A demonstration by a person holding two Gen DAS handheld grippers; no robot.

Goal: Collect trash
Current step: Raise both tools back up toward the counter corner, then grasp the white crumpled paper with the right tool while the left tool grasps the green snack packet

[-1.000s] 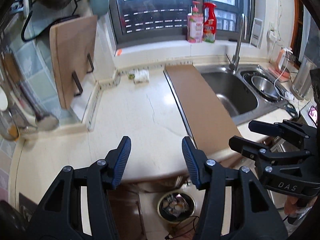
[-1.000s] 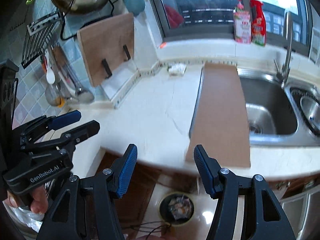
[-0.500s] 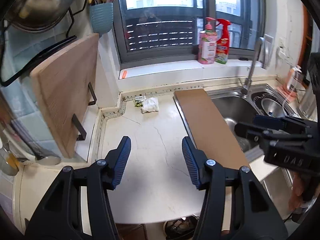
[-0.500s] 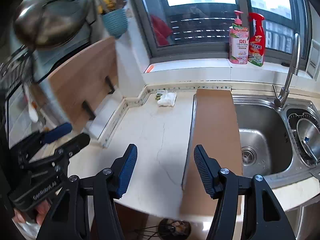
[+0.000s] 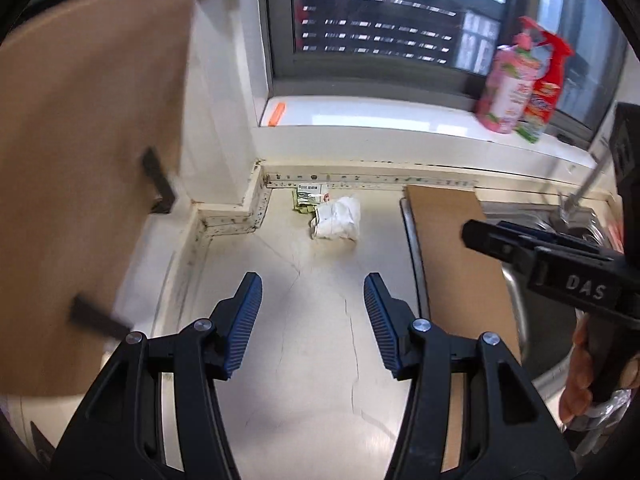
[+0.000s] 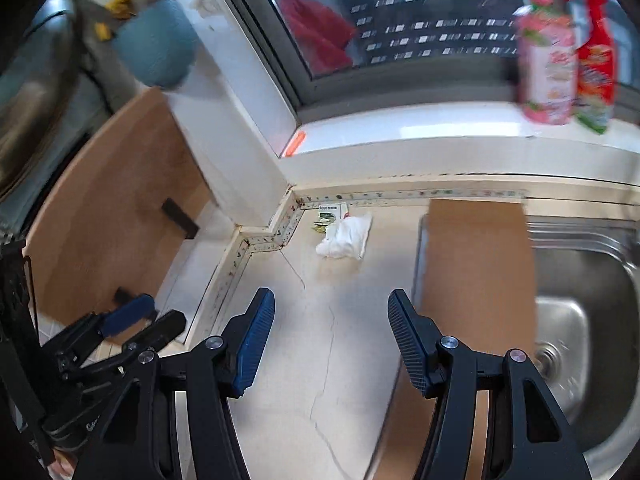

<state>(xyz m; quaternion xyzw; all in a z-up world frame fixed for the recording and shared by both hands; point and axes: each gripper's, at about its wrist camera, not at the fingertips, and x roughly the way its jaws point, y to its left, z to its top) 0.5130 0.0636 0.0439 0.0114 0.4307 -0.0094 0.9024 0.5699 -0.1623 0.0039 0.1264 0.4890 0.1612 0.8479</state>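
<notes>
The left claw [image 5: 312, 312] and the right claw [image 6: 331, 330] are both wide apart and hold nothing, above the pale counter [image 5: 320, 360]. The crumpled white trash [image 5: 338, 218] lies in the far corner, touching a small green packet [image 5: 306, 200]. A brown board [image 6: 476, 264] covers the sink's [image 6: 580, 280] left edge; nothing blocks the trash.

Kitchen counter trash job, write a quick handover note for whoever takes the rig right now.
Left tongs: open, empty, above the counter.
Right tongs: open, empty, alongside.
Trash: crumpled white wrapper and small printed packet lie together at the counter's back corner, left of the brown board over the sink.
Done: nothing picked up.
Left: grab both pieces and bin them.
</notes>
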